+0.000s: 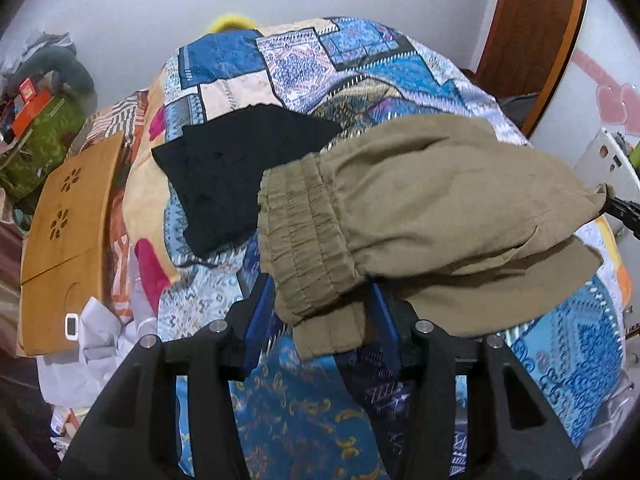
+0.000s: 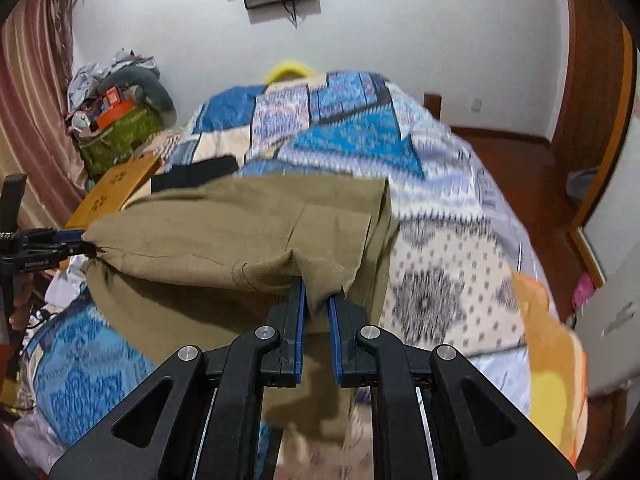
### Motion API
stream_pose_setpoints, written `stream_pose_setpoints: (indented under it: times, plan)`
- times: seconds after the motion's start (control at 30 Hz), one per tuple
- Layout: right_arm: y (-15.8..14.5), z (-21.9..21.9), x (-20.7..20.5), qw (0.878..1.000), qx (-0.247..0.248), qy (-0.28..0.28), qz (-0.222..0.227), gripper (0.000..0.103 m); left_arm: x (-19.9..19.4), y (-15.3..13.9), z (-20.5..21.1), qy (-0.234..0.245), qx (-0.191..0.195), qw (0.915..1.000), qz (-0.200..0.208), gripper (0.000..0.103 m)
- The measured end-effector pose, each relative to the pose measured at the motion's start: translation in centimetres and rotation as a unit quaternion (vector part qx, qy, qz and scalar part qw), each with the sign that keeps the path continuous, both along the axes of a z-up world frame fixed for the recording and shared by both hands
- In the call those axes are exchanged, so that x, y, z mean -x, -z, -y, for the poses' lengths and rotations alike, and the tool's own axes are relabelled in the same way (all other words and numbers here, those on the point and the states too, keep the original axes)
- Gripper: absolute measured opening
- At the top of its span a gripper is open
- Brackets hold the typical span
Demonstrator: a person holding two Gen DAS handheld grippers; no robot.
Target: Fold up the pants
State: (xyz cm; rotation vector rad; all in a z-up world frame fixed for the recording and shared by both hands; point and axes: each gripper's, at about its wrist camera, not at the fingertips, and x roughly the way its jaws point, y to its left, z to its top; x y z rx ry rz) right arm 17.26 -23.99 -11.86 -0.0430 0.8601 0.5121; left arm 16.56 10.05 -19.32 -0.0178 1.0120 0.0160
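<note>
Olive-khaki pants (image 1: 432, 208) hang stretched between my two grippers above a patterned quilt. My left gripper (image 1: 320, 300) is shut on the elastic waistband (image 1: 308, 236). In the right wrist view it shows at the far left (image 2: 82, 242), pinching the pants' corner. My right gripper (image 2: 318, 300) is shut on a bunched fold of the pants (image 2: 240, 224). In the left wrist view its tip shows at the right edge (image 1: 618, 206). The pants are doubled, with a lower layer sagging below.
A black garment (image 1: 236, 172) lies on the blue patchwork quilt (image 1: 320, 60). A wooden lap tray (image 1: 68, 236) sits at the bed's left edge. A green bag with clutter (image 2: 116, 136) stands left, and a wooden door frame (image 2: 592, 80) right.
</note>
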Motion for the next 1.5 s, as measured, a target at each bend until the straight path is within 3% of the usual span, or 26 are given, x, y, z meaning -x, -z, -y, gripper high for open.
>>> stream_pose_setpoints:
  times: [0.17, 0.33, 0.4, 0.53, 0.57, 0.67, 0.83, 1.03, 1.17, 1.33, 1.4, 1.5]
  plan:
    - [1.2, 0.3, 1.7, 1.0, 0.013, 0.002, -0.026, 0.013, 0.9, -0.3, 0.1, 0.0, -0.001, 1.0, 0.005, 0.058]
    - [0.4, -0.3, 3.4, 0.998, 0.061, -0.017, -0.011, 0.018, 1.8, -2.6, 0.6, 0.003, -0.023, 0.999, 0.038, 0.073]
    - [-0.4, -0.4, 3.8, 0.998, 0.063, -0.021, 0.002, 0.027, 1.9, -3.6, 0.7, 0.004, -0.026, 0.9984, 0.05, 0.078]
    - [-2.4, -0.6, 4.5, 0.999, 0.032, -0.025, 0.028, 0.058, 1.8, -5.2, 1.6, 0.014, -0.054, 0.9955, 0.077, 0.097]
    - [-2.8, -0.9, 4.4, 0.999, 0.027, -0.026, 0.031, 0.068, 1.7, -5.3, 2.0, 0.023, -0.066, 0.9947, 0.076, 0.099]
    - [-3.5, -2.1, 3.9, 0.998, 0.018, -0.038, 0.036, 0.081, 1.1, -4.7, 3.1, 0.043, -0.111, 0.9905, 0.068, 0.1]
    - [-2.3, -5.0, 3.1, 0.997, 0.019, -0.073, 0.018, 0.082, 0.0, -2.2, 4.9, 0.087, -0.12, 0.9886, 0.028, 0.1]
    - [0.4, -8.6, 3.0, 0.992, 0.044, -0.121, -0.011, 0.082, -1.2, 0.1, 7.3, 0.127, -0.138, 0.9822, 0.008, 0.1]
    - [1.4, -10.6, 3.0, 0.987, 0.07, -0.143, -0.023, 0.082, -2.1, -0.3, 7.7, 0.128, -0.136, 0.9822, 0.016, 0.1]
    - [1.7, -12.5, 2.7, 0.982, 0.098, -0.163, -0.008, 0.082, -3.0, -1.6, 6.9, 0.117, -0.097, 0.9881, 0.022, 0.1]
    - [1.7, -12.9, 2.3, 0.982, 0.099, -0.16, 0.003, 0.078, -3.4, -1.7, 6.5, 0.109, -0.074, 0.9912, 0.015, 0.1]
    - [1.4, -13.3, 1.8, 0.983, 0.094, -0.153, 0.022, 0.056, -3.5, -1.4, 6.5, 0.109, -0.041, 0.9932, -0.001, 0.091]
